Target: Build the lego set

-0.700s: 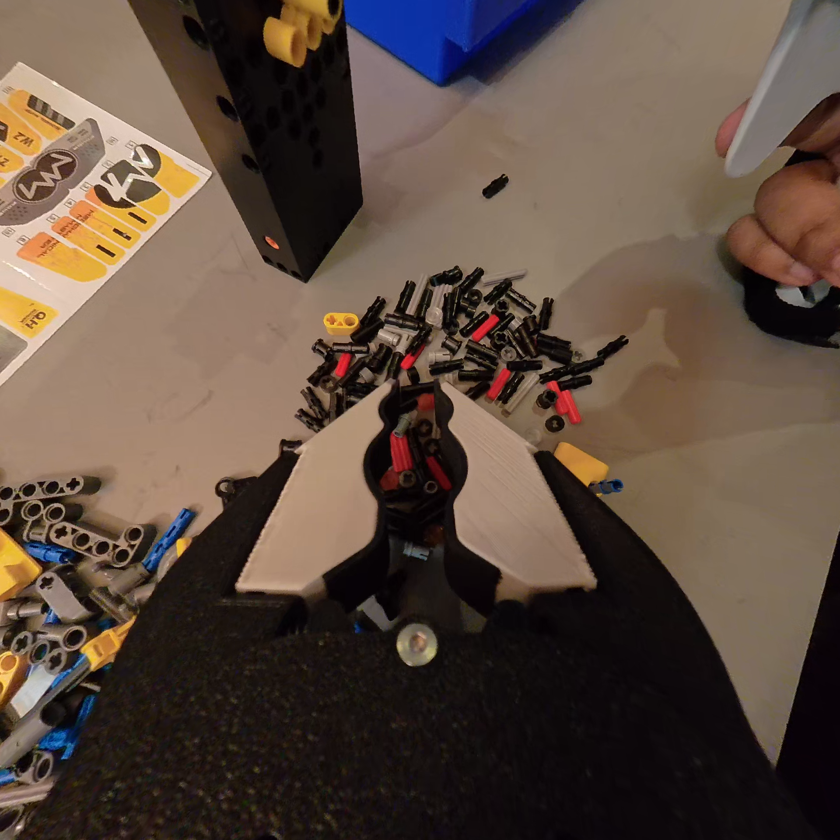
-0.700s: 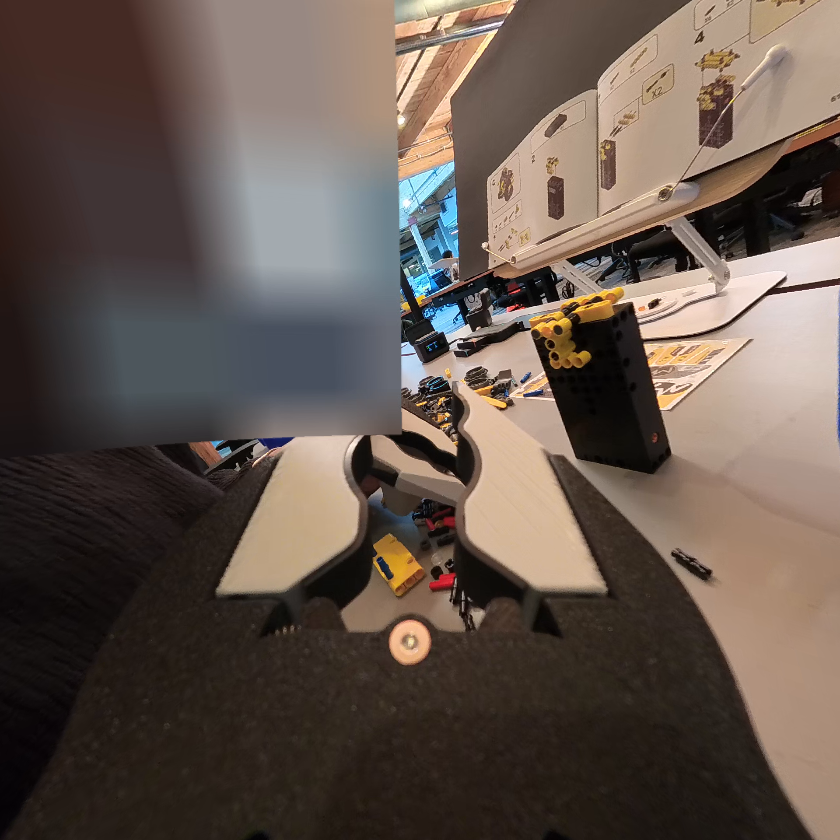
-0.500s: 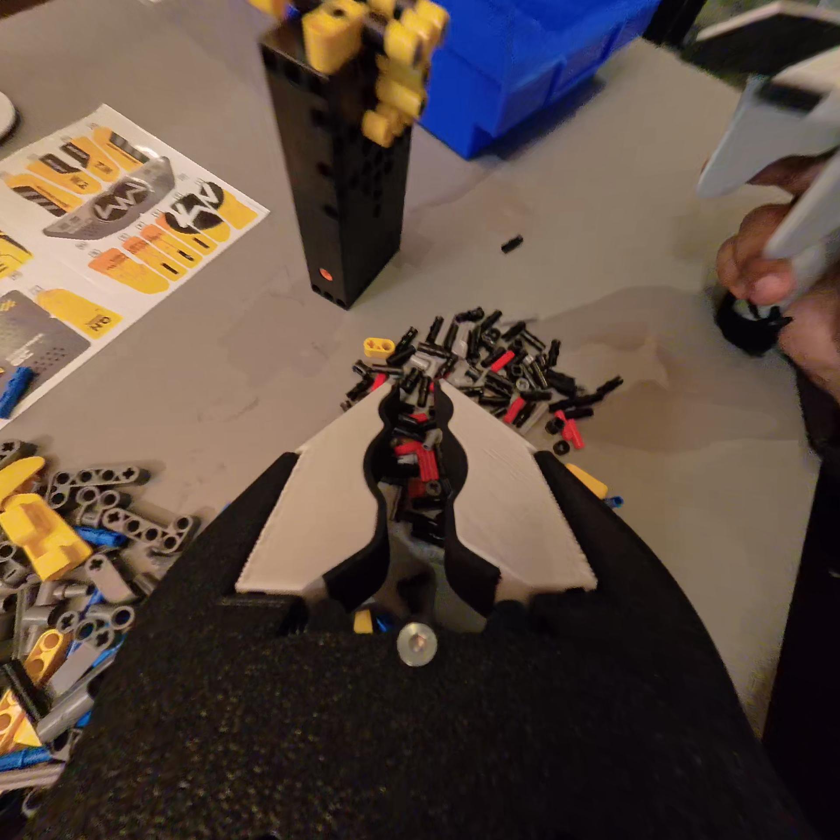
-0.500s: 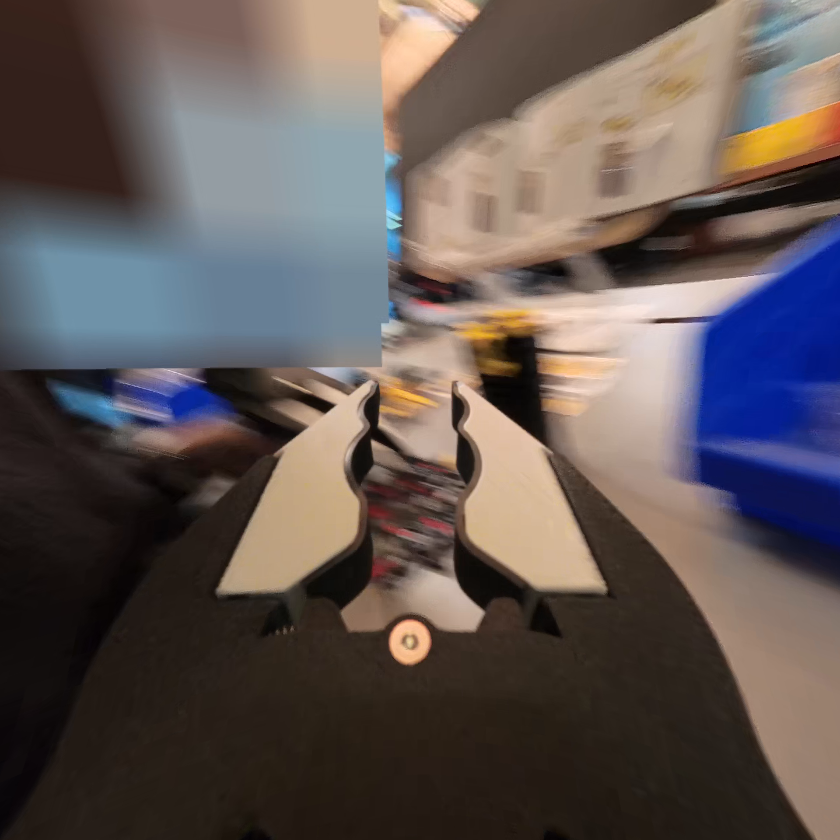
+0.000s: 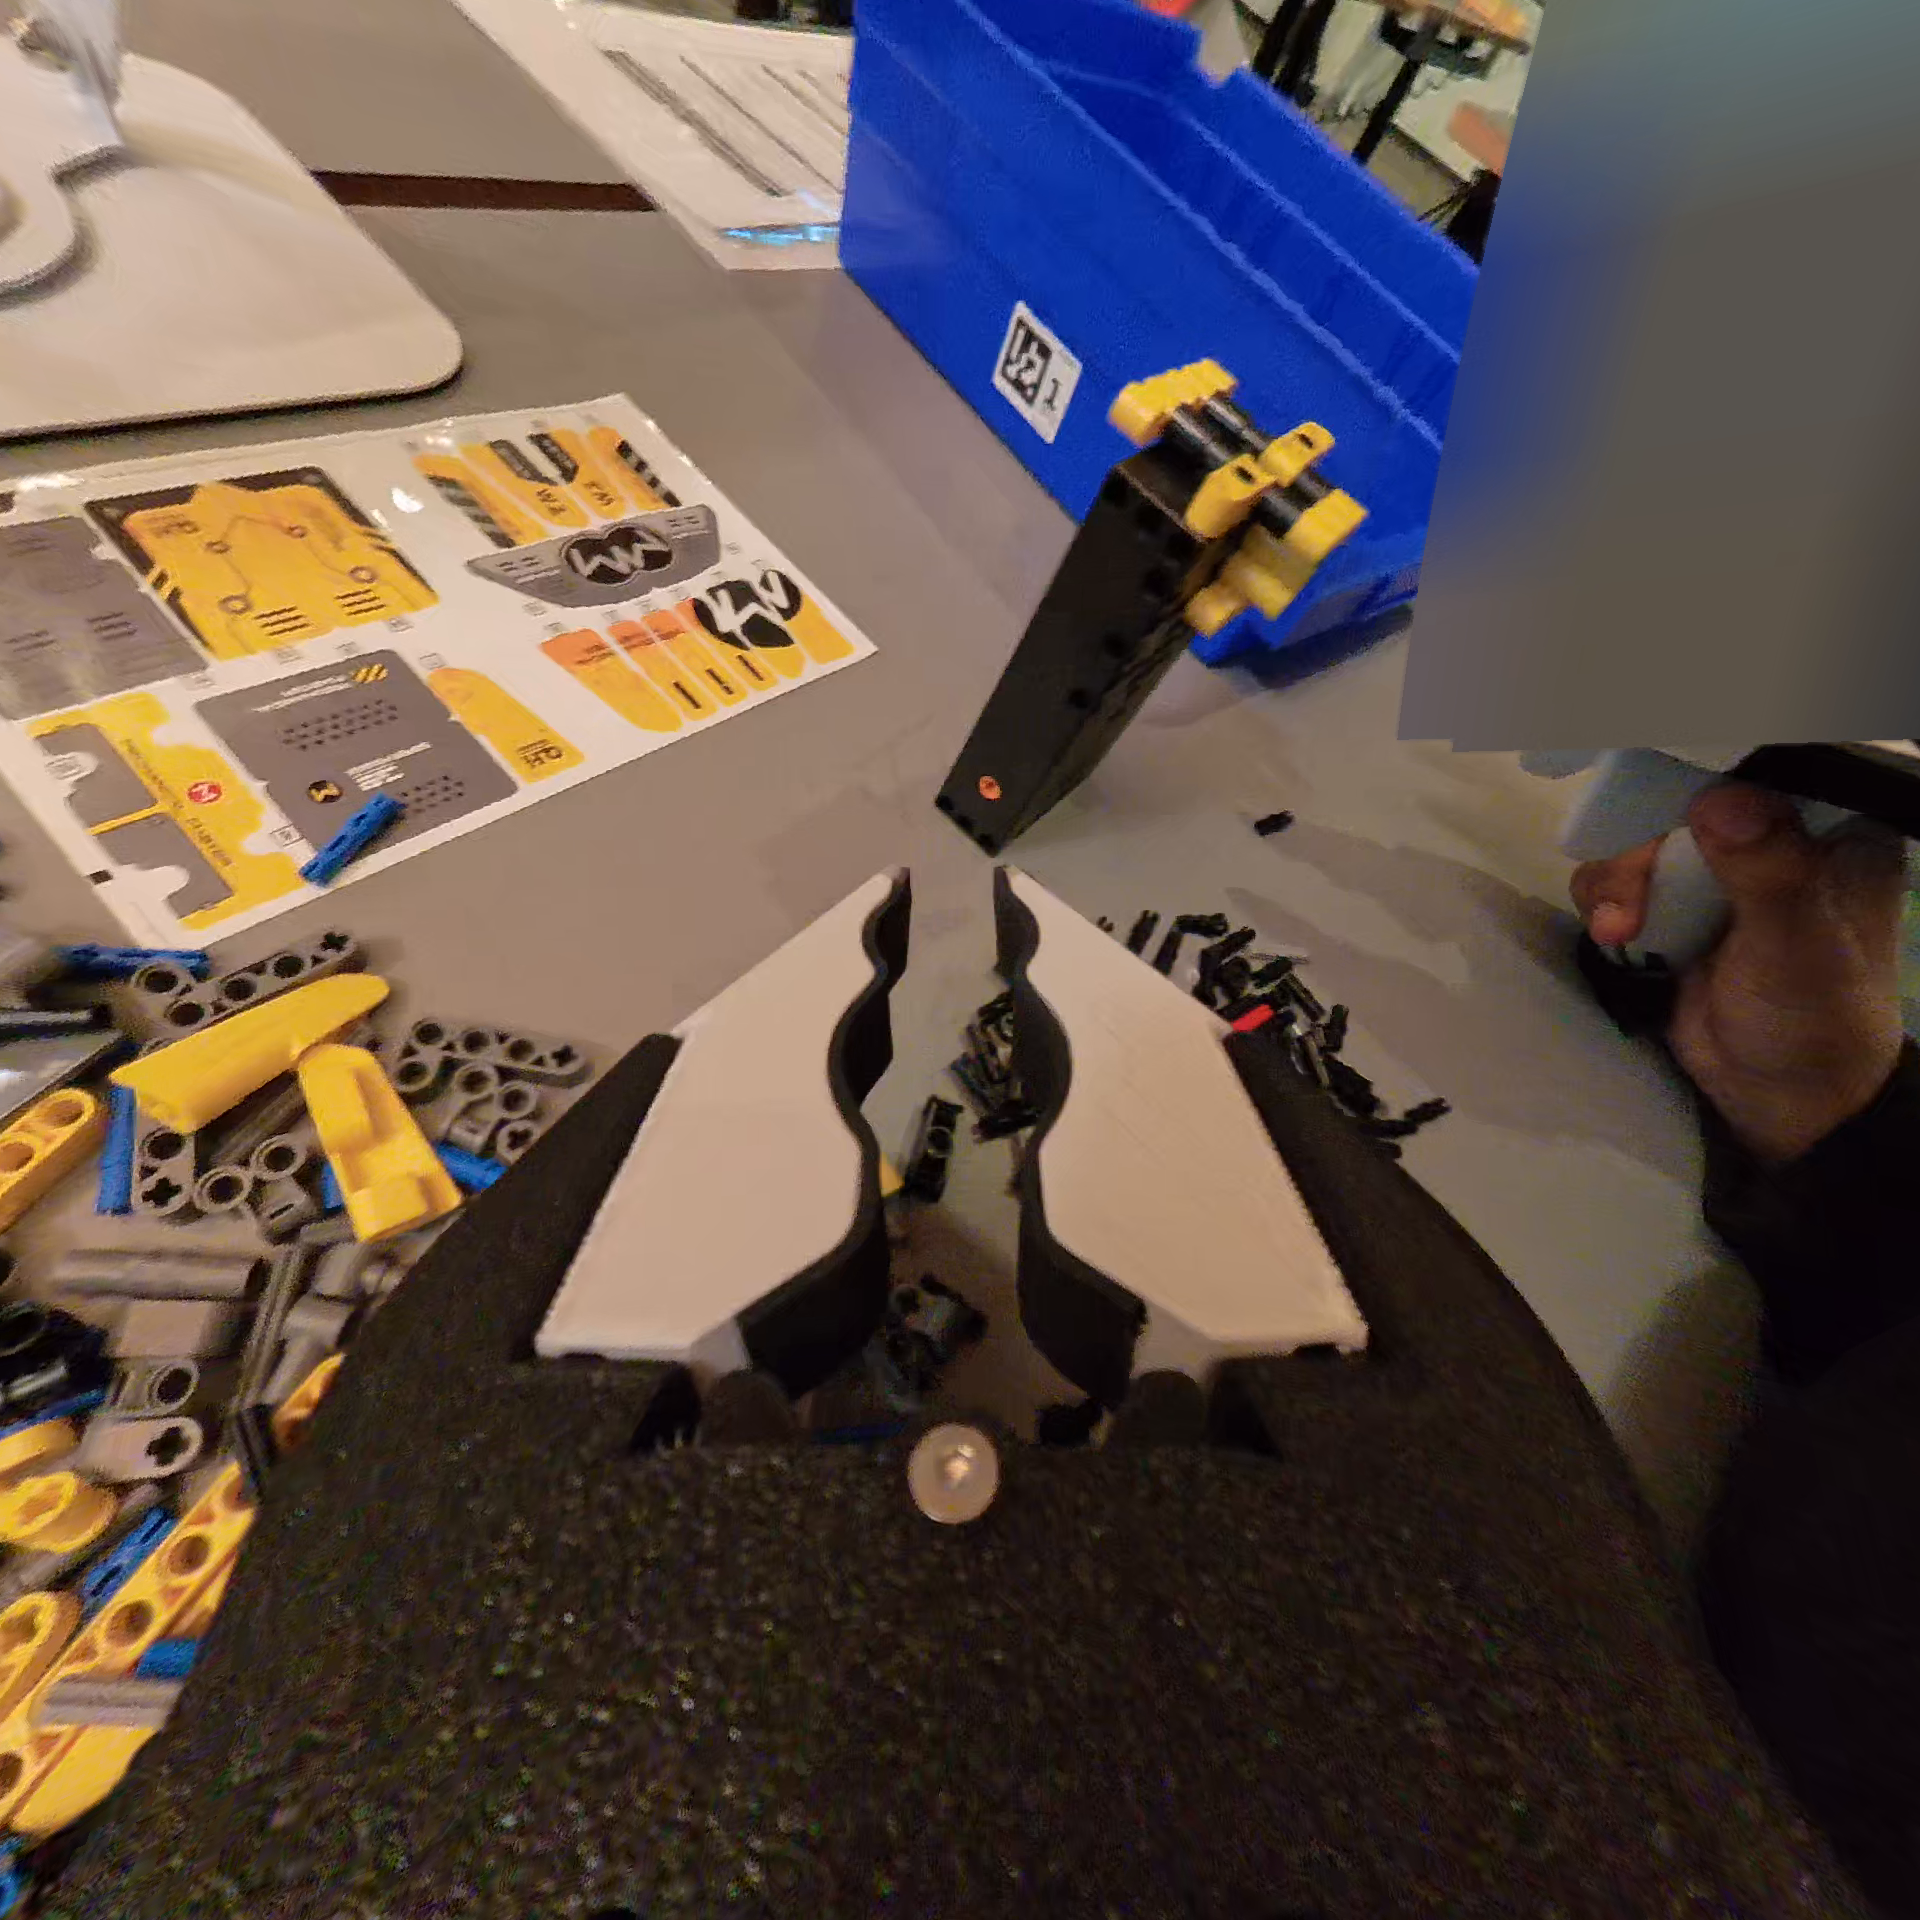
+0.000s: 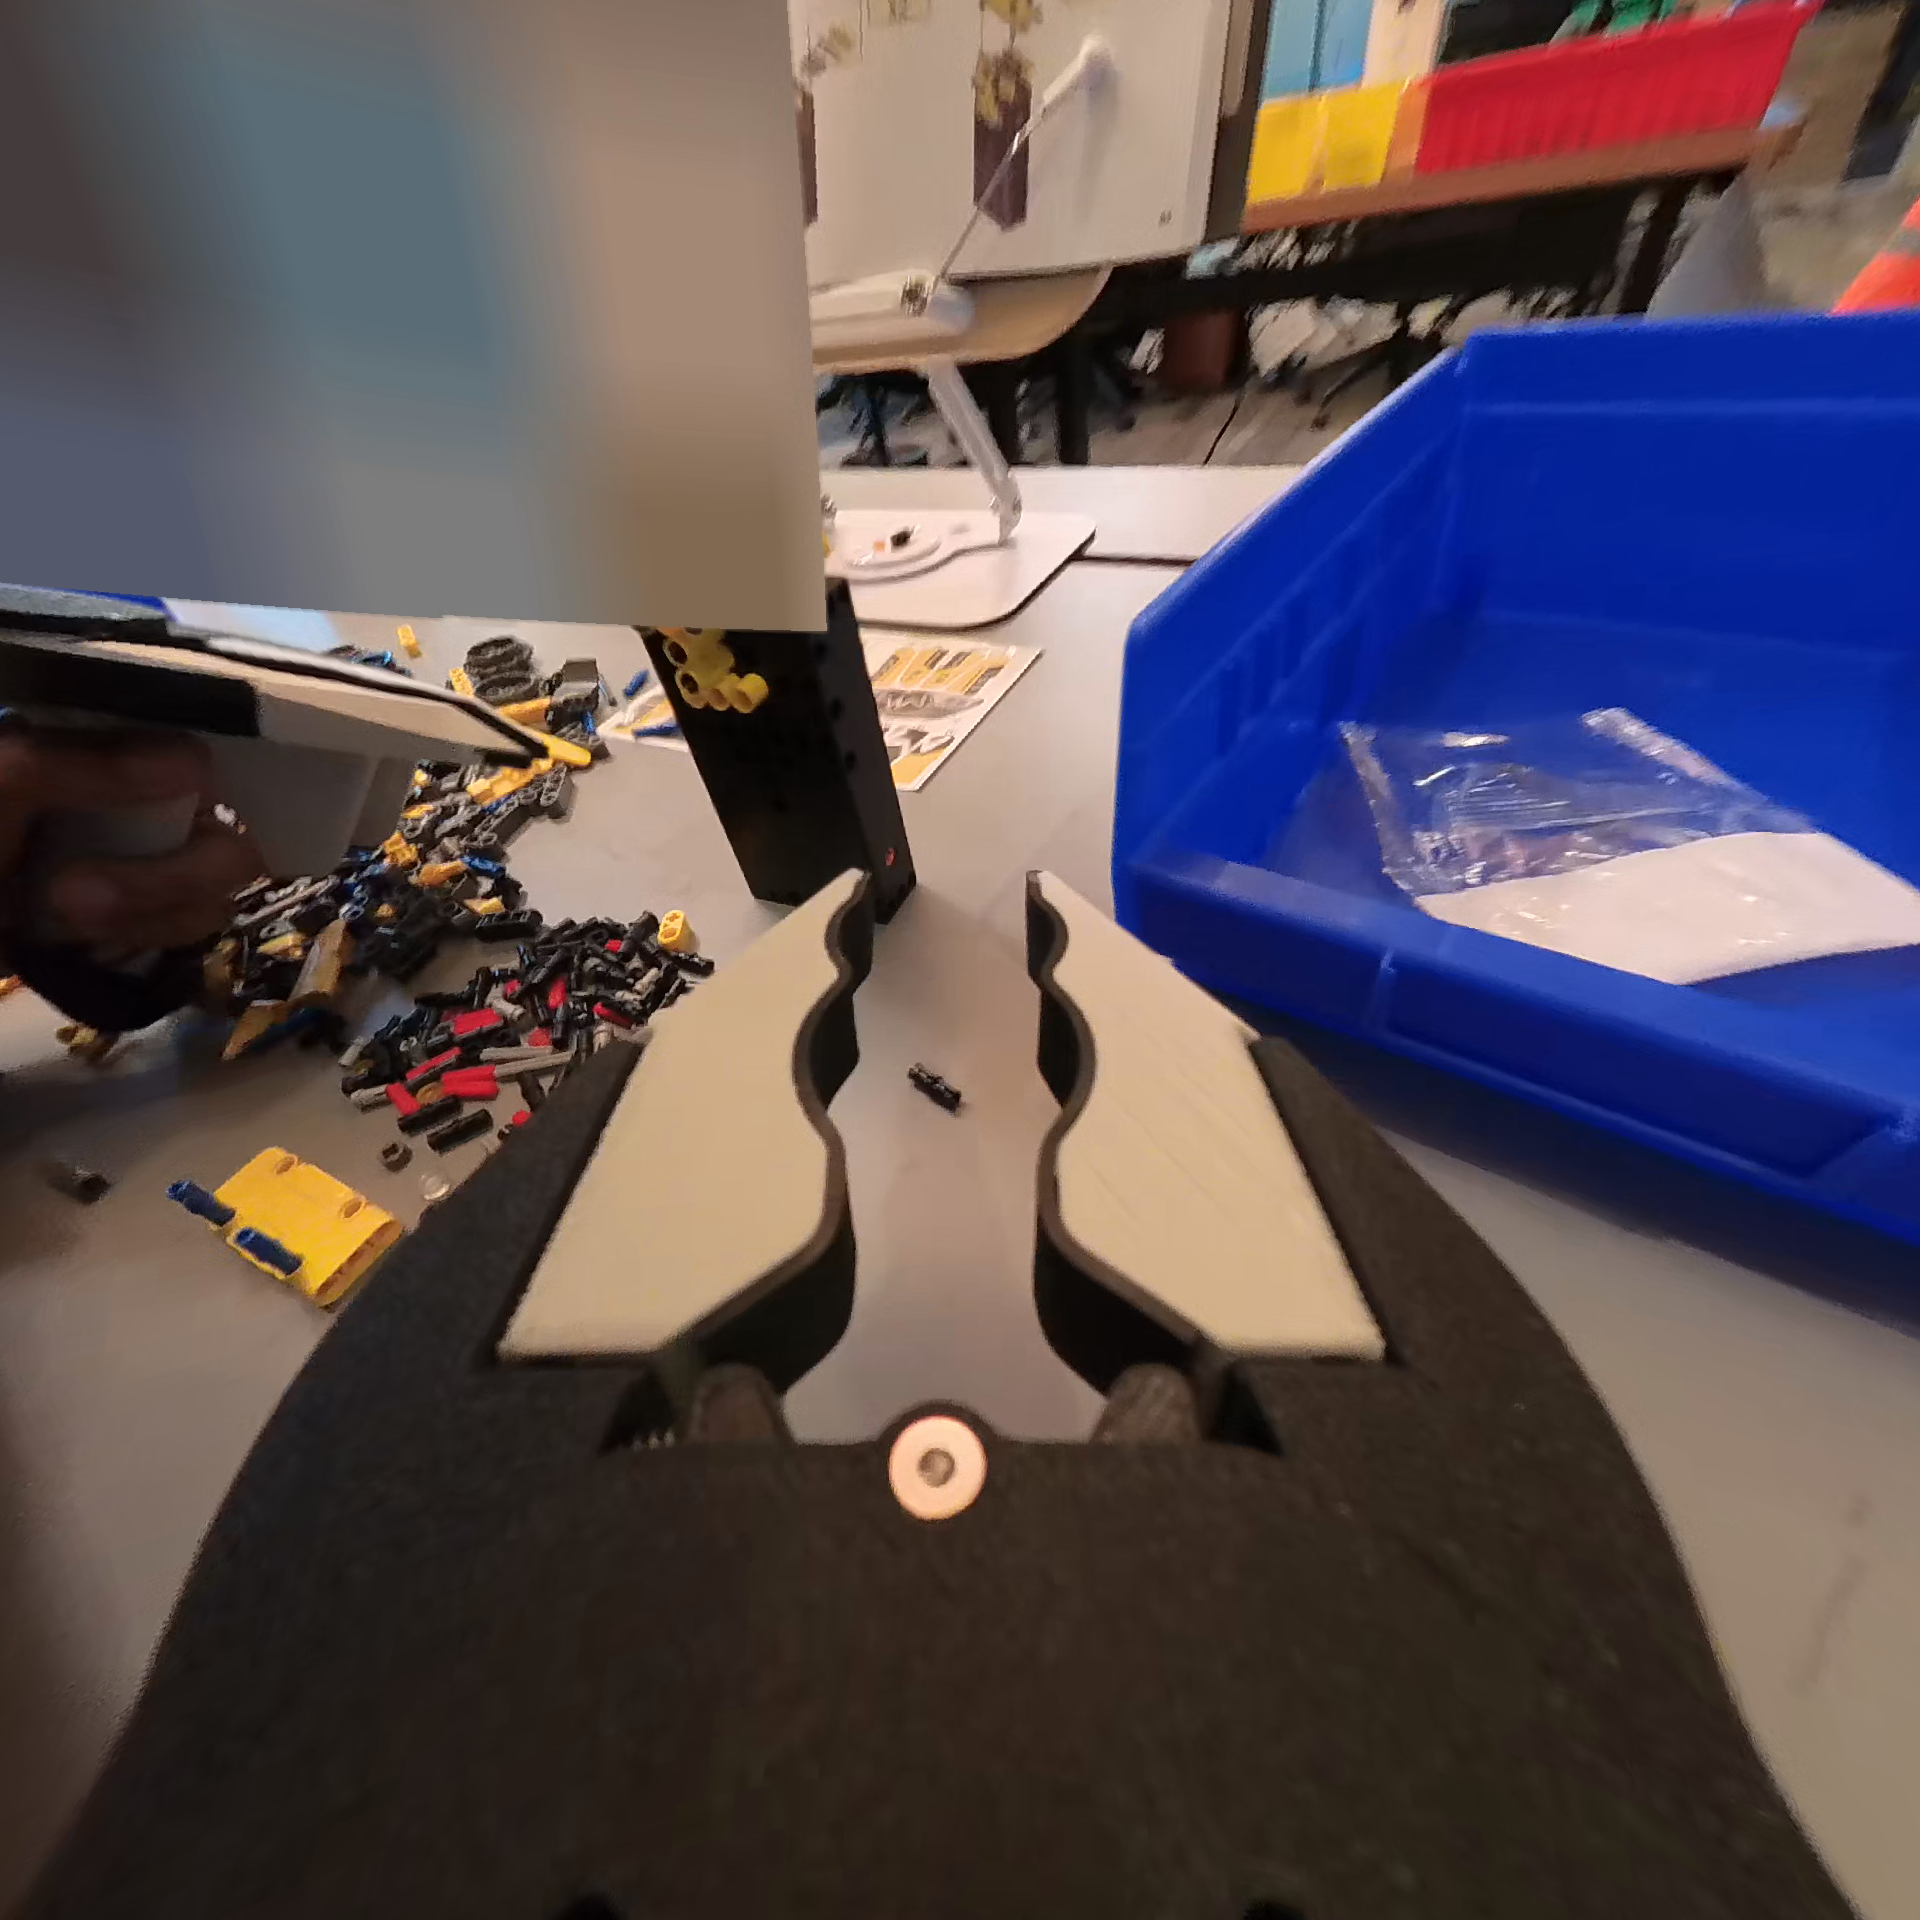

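Note:
My left gripper (image 5: 953, 883) is slightly open and empty, held above a pile of small black and red pins (image 5: 1247, 1003). It points at an upright black block tower (image 5: 1081, 665) topped with yellow connectors. My right gripper (image 6: 948, 883) is open and empty, low over the grey table. A single loose black pin (image 6: 933, 1086) lies on the table between its fingers. The same tower (image 6: 821, 800) stands just beyond its tips. The pin pile (image 6: 540, 1008) lies to its left. The left gripper (image 6: 364, 707) shows at far left in the right wrist view.
A blue bin (image 6: 1299, 935) holding a plastic bag (image 6: 1558, 821) stands on the right. A sticker sheet (image 5: 416, 623), a heap of grey, yellow and blue parts (image 5: 260, 1101) and a white stand base (image 5: 208, 291) lie to the left. A yellow piece (image 6: 301, 1221) lies near the pins. About 20 cm separates my left fingertips from my right.
My left gripper has lifted and drawn back from the pin pile and tilted up toward the tower. My right gripper has swung down to the table over the loose black pin and opened wider.

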`<state>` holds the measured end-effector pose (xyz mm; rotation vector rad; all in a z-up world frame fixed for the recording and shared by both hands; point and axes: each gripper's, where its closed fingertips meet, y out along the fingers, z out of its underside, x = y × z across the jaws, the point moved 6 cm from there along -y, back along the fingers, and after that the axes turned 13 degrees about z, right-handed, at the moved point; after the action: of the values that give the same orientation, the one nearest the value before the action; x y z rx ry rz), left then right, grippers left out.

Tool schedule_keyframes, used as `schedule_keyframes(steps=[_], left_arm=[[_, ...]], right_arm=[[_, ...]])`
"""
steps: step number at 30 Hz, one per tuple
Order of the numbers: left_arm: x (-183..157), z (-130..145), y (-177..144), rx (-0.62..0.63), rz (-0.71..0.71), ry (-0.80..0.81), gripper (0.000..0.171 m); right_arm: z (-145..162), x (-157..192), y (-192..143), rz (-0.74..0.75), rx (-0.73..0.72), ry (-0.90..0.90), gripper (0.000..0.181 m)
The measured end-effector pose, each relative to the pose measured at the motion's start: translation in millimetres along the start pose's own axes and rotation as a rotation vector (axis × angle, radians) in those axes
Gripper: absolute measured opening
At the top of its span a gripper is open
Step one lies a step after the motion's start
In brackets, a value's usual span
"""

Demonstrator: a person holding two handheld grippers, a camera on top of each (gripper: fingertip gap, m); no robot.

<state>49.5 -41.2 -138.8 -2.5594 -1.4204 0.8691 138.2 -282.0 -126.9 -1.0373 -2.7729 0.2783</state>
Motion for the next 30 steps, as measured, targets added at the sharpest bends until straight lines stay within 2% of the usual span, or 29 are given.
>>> schedule_keyframes(steps=[4,13,30], left_arm=[[4,-1,-1,-0.022,0.032,-0.055,0.016],[4,-1,1,-0.020,0.047,-0.051,0.016],[7,0,1,-0.019,0.049,-0.068,0.016]], right_arm=[[2,2,11,-0.037,0.051,-0.024,0.027],[1,-1,15,-0.089,0.061,0.018,0.022],[2,-3,19,-0.088,0.070,0.029,0.023]])
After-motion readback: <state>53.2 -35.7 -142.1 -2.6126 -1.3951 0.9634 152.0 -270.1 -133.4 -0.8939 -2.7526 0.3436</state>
